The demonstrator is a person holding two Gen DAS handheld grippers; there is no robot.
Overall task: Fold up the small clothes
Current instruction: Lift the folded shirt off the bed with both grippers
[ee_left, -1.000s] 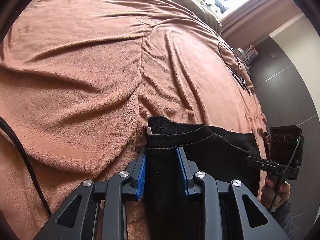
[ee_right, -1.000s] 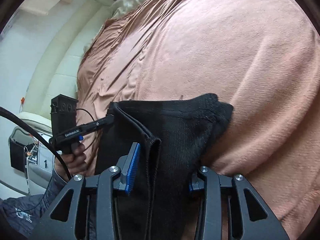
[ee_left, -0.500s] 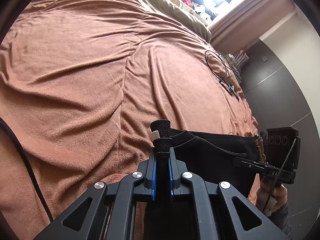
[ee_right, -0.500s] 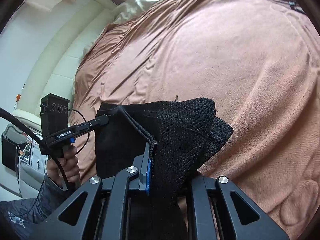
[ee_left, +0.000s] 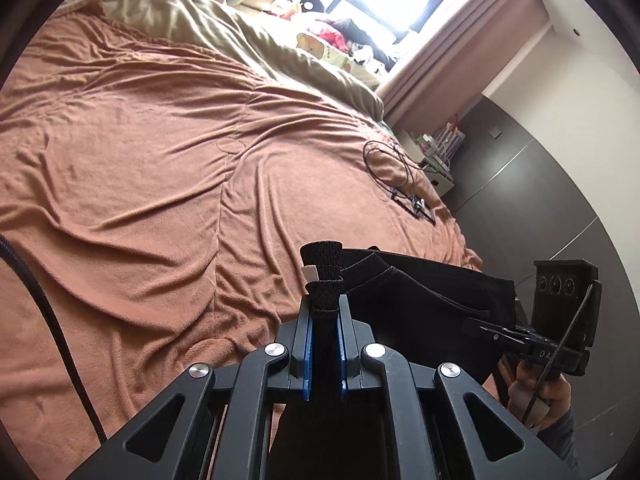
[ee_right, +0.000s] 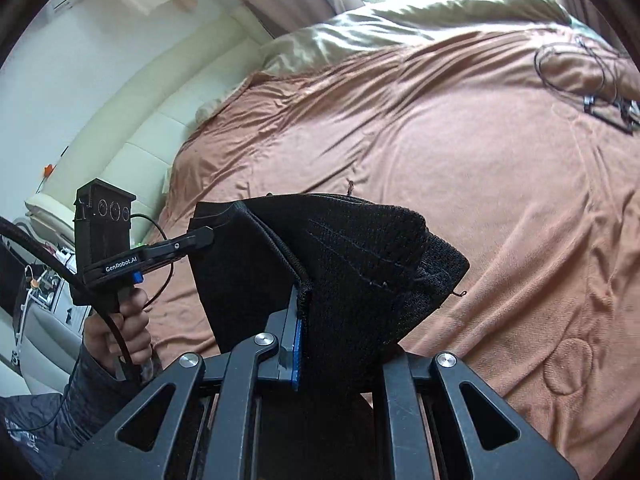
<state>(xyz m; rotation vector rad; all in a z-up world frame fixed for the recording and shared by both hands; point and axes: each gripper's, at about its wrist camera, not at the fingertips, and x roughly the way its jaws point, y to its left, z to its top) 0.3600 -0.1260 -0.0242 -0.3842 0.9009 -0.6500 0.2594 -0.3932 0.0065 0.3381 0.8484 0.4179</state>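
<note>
A small black knit garment (ee_left: 420, 300) hangs stretched between my two grippers above the brown bedspread (ee_left: 140, 168). My left gripper (ee_left: 324, 312) is shut on one corner of it, with a white label showing beside the pinched band. In the right wrist view the same garment (ee_right: 360, 264) drapes over my right gripper (ee_right: 316, 320), which is shut on its other corner; the cloth hides the right finger. Each view shows the other gripper gripping the far end: the right one (ee_left: 492, 328) and the left one (ee_right: 200, 236).
A coiled black cable with small plugs (ee_left: 400, 176) lies on the bedspread at the far right, also in the right wrist view (ee_right: 584, 76). An olive duvet (ee_left: 260, 40) and soft toys lie near the window. A dark wall (ee_left: 540, 200) borders the bed.
Both grippers went from open around the garment's edges to shut on them, then lifted it off the bedspread. The views now tilt up toward the window.
</note>
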